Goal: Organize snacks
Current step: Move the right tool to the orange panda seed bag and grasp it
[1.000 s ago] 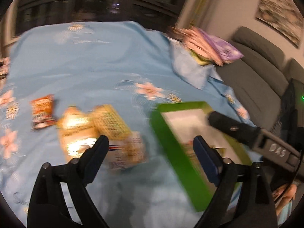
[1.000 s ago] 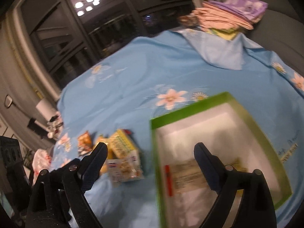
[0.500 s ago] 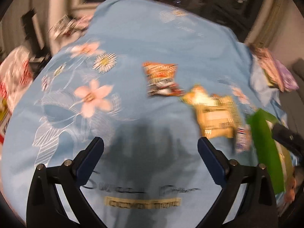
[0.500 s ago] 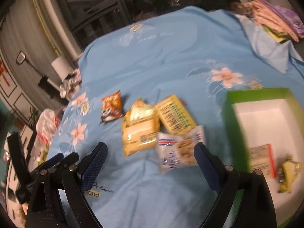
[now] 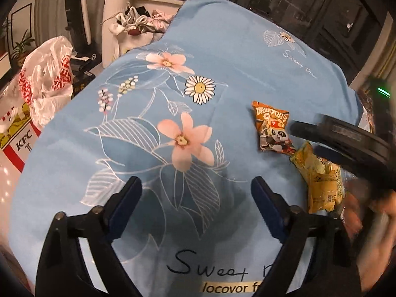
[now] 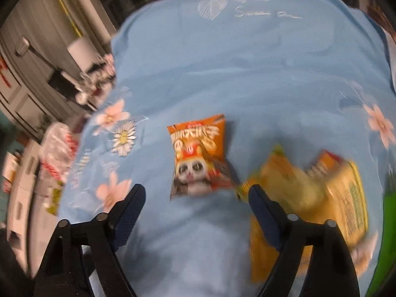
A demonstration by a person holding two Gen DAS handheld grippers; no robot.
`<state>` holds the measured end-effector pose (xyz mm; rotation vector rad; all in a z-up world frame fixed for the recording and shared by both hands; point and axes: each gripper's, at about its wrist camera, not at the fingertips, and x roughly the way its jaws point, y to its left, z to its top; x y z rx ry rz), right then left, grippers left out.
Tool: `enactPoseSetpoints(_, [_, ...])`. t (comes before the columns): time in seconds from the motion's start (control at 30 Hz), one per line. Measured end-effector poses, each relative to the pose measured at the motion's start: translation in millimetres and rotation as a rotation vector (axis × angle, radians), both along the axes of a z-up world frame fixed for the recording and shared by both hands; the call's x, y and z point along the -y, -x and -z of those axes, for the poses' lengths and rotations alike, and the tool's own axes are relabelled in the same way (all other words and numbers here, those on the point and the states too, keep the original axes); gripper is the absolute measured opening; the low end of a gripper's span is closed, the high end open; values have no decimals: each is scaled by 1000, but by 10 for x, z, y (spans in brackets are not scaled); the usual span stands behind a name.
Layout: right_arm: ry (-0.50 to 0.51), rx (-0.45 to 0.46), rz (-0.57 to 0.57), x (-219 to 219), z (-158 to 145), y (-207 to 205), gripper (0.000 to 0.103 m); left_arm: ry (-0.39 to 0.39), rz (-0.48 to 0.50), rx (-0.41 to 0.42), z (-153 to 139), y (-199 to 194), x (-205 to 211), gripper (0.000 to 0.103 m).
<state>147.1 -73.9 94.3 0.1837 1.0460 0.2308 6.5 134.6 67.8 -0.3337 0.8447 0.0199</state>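
An orange panda snack bag [image 6: 198,158] lies on the blue flowered cloth, just beyond my open, empty right gripper [image 6: 196,198]. It also shows in the left wrist view [image 5: 272,130]. Yellow snack packs [image 6: 309,193] lie to its right, blurred; one shows in the left wrist view [image 5: 319,180]. My left gripper [image 5: 195,190] is open and empty over bare cloth, left of the snacks. The right gripper's black body [image 5: 346,143] reaches in over the yellow pack. A green box edge [image 6: 386,222] sits at far right.
The blue cloth [image 5: 222,57] drops off at the left. Beyond that edge are a red and white plastic bag [image 5: 44,79], a KFC box [image 5: 17,141] and a white bag of clothes [image 5: 133,29]. Dark windows stand behind.
Both grippers have swung left, away from the green box. The right gripper now faces the orange panda bag, and the left one faces bare cloth near the left edge.
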Motion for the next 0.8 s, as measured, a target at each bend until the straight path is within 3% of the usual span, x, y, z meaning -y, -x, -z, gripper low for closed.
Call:
enactPoseSetpoints(0.2, [146, -47, -38, -346, 336, -376, 81, -42, -5, 50, -86, 40, -47, 76])
enactPoseSetpoints(0.3, [260, -45, -24, -408, 457, -387, 70, -31, 9, 48, -72, 22, -43, 73])
enactPoseSetpoints(0.4, [235, -29, -28, -391, 482, -346, 64, -41, 22, 45, -70, 22, 12, 70])
enactPoseSetpoints(0.53, [194, -1, -48, -359, 352, -178, 47, -62, 38, 57, -85, 36, 81, 69])
enactPoseSetpoints(0.67, [203, 53, -75, -325, 161, 99, 45, -63, 51, 51, -70, 40, 154, 68])
enactPoseSetpoints(0.8, [126, 78, -90, -145, -46, 454, 45, -69, 72, 50, -81, 78, 244, 67])
